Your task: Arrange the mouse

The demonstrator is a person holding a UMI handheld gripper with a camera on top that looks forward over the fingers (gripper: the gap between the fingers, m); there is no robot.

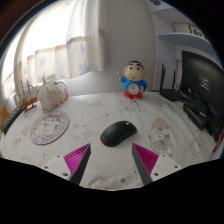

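Note:
A black computer mouse (pixel 118 132) lies on the patterned white table (pixel 90 118), just ahead of my fingers and slightly between their tips. My gripper (pixel 112 156) is open, with the magenta pads (pixel 76 157) spread wide at either side. Nothing is held between the fingers. The mouse rests on the table by itself, its long axis lying slantwise across the table.
A cartoon figurine (pixel 132 82) stands beyond the mouse. A round grey disc (pixel 50 127) lies to the left, with a white teapot-like object (pixel 51 94) behind it. A black keyboard and monitor (pixel 200 100) stand at the right. Curtained windows are behind.

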